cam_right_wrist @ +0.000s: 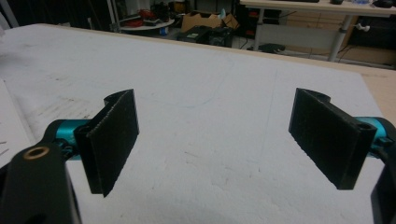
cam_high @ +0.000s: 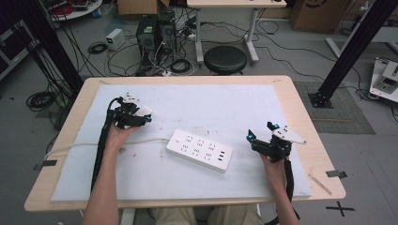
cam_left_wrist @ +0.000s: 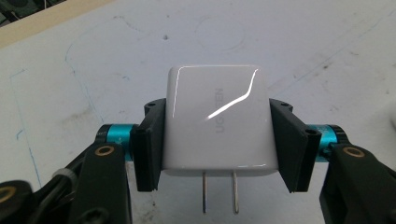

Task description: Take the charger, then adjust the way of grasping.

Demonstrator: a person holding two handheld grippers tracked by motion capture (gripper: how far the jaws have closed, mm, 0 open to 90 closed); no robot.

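The left gripper (cam_left_wrist: 215, 147) fingers clamp a white charger (cam_left_wrist: 215, 122), hiding its sides; the right gripper (cam_right_wrist: 231, 140) fingers gape empty.

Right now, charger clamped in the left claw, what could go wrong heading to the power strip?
1. The glossy charger is clamped only by its sides in the left claw; it might twist on insertion.
2. The power strip lies loose, the right claw open beside it; it could slide when pushed.
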